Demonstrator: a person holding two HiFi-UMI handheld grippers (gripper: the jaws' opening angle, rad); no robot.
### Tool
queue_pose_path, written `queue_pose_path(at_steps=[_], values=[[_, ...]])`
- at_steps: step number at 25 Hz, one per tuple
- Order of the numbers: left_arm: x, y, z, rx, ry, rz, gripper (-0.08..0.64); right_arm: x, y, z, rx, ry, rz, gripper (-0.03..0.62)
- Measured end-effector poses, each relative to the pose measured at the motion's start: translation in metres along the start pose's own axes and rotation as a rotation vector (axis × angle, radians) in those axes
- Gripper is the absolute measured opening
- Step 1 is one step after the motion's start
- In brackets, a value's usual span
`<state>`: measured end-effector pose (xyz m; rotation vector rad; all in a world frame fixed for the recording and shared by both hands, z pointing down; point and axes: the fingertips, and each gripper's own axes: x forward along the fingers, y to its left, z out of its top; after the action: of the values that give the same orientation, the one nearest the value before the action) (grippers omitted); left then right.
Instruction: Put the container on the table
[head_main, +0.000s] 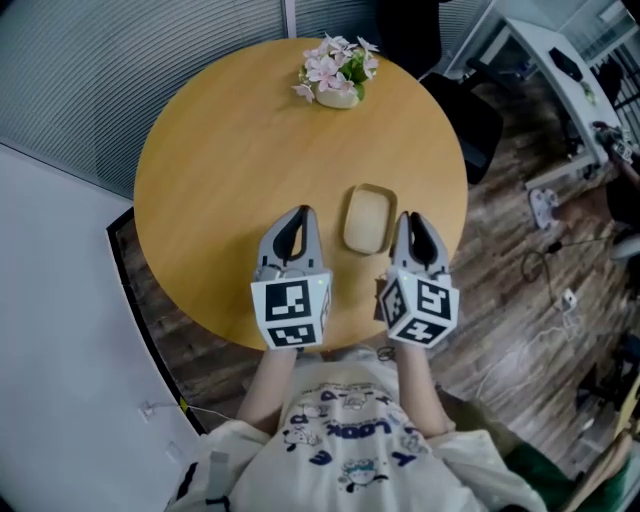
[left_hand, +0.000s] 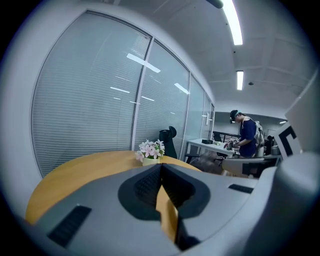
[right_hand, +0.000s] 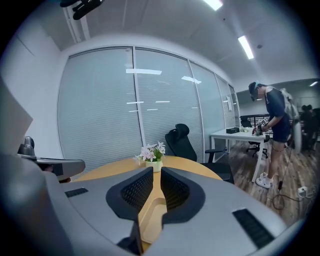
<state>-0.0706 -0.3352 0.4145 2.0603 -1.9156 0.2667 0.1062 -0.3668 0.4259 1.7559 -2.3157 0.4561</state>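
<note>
The container (head_main: 367, 220) is a shallow beige tray with rounded corners. It lies flat on the round wooden table (head_main: 220, 160), near the front edge, between my two grippers. My left gripper (head_main: 298, 215) rests a little to its left with its jaws closed together and nothing in them (left_hand: 161, 166). My right gripper (head_main: 408, 218) sits at the tray's right side, its jaws only a narrow slit apart and empty (right_hand: 156, 171). Through that slit the right gripper view shows the container's rim (right_hand: 152, 214) lying below the jaws.
A small pot of pink flowers (head_main: 338, 75) stands at the table's far edge. A black office chair (head_main: 470, 120) is behind the table on the right. A white desk (head_main: 560, 60) and floor cables (head_main: 560, 290) lie further right, where a person (right_hand: 275, 130) stands.
</note>
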Motion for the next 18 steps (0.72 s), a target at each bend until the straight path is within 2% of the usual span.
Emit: queue_pose_path(at_steps=[11, 18], values=[[-0.03, -0.006, 0.044, 0.026, -0.111, -0.019, 0.003, -0.032, 0.014, 0.042, -0.029, -0.114, 0.011, 0.048], [-0.037, -0.008, 0.059, 0.039, -0.147, -0.028, 0.003, -0.041, 0.018, 0.058, -0.039, -0.154, 0.016, 0.046]])
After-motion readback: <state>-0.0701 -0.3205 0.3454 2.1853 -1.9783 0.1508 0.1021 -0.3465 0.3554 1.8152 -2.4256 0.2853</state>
